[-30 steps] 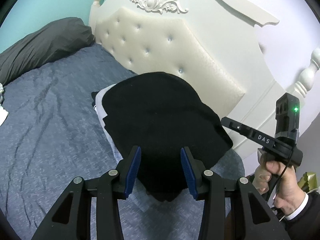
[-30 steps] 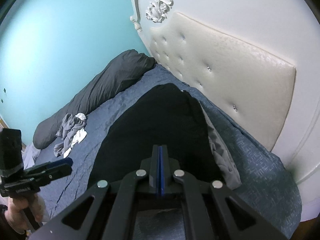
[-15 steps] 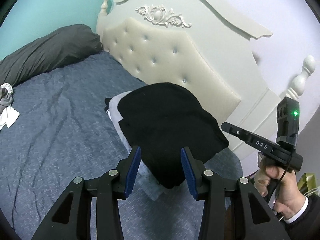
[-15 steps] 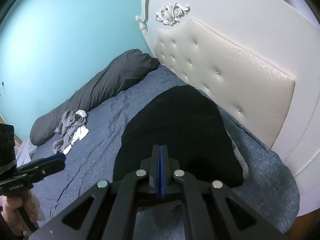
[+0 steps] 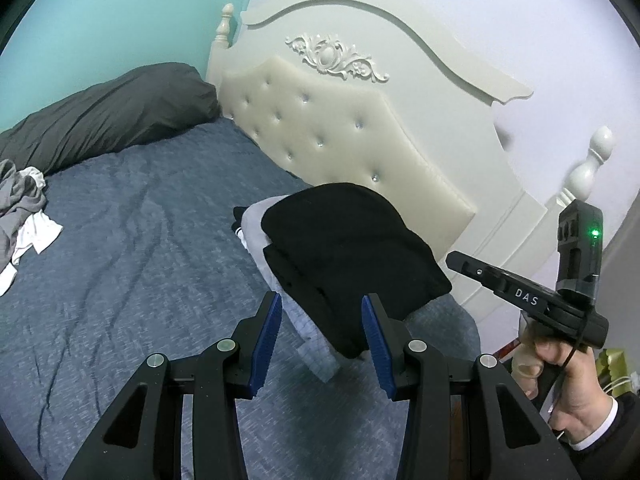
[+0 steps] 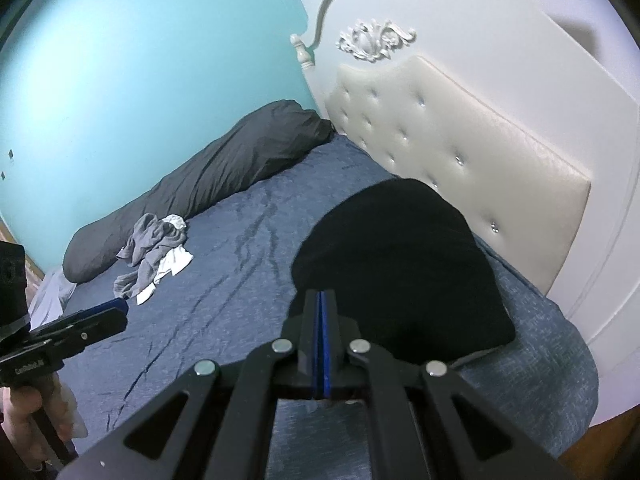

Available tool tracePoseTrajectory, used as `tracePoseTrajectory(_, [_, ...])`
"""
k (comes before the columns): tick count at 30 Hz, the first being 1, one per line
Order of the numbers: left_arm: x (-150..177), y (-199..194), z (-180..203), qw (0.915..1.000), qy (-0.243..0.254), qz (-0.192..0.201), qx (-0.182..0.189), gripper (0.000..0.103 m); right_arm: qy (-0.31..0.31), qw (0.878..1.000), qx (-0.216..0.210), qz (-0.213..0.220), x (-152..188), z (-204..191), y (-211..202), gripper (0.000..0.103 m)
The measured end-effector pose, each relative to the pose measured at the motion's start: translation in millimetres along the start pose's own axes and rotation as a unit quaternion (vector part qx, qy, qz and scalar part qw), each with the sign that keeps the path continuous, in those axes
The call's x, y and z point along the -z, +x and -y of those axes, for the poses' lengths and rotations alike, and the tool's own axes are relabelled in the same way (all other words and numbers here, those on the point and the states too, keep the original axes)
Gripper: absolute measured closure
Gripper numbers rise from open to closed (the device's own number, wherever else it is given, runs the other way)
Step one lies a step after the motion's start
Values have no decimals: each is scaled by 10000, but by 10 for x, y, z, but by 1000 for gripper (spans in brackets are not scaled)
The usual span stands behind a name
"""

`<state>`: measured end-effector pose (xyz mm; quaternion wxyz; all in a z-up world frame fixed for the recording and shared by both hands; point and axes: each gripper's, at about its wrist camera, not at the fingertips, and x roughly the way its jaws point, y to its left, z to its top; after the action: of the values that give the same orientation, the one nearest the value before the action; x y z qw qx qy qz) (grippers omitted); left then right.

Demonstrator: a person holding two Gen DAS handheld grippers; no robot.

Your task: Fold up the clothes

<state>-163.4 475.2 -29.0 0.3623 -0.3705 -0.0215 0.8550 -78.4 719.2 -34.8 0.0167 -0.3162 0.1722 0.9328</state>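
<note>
A folded black garment [image 5: 352, 256] lies on top of a folded light grey one [image 5: 256, 224], on the blue bed close to the headboard. My left gripper [image 5: 322, 332] hangs open above and in front of this stack; its blue pads touch nothing. In the right wrist view the same black garment [image 6: 400, 264] lies just beyond my right gripper [image 6: 321, 296], whose pads are shut together on nothing. The right gripper [image 5: 450, 258] also shows in the left view, held by a hand [image 5: 568, 384] to the right of the stack.
A crumpled heap of grey and white clothes [image 6: 154, 252] lies at the bed's far left, beside a long dark grey pillow [image 6: 200, 188]. The cream tufted headboard [image 5: 340, 136] stands right behind the stack. Wrinkled blue sheet [image 5: 120, 260] spreads between the heap and the stack.
Both grippers have drawn back and up from the black garment, which now looks smaller and farther off. The heap of loose clothes has come into the left view.
</note>
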Motion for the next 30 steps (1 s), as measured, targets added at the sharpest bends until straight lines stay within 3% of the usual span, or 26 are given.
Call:
tracePoseTrajectory(13, [151,-568,-46,9998,-5,204,-61,57,-90,9998,115,95,160,-464,-411,99])
tracePoseTrajectory(18, [222,-777,-51,9996,33,281,-95,50,-105,9996,257,109,267,-605,-575,75])
tracePoseTrajectory(22, [276,-934,-32,9994,78,313,-107,48,-97,9992,363,158,342,-710,-739,69])
tracePoseTrajectory(24, [300,-1012,-25,9993,88,338,-113,42,-75,9990,409,178,369,-743,-802,54])
tracePoseTrajectory(30, [370,-1190,-10,9991,96,396,-153,37,-52,9985,485,251,482,-859,-986,43])
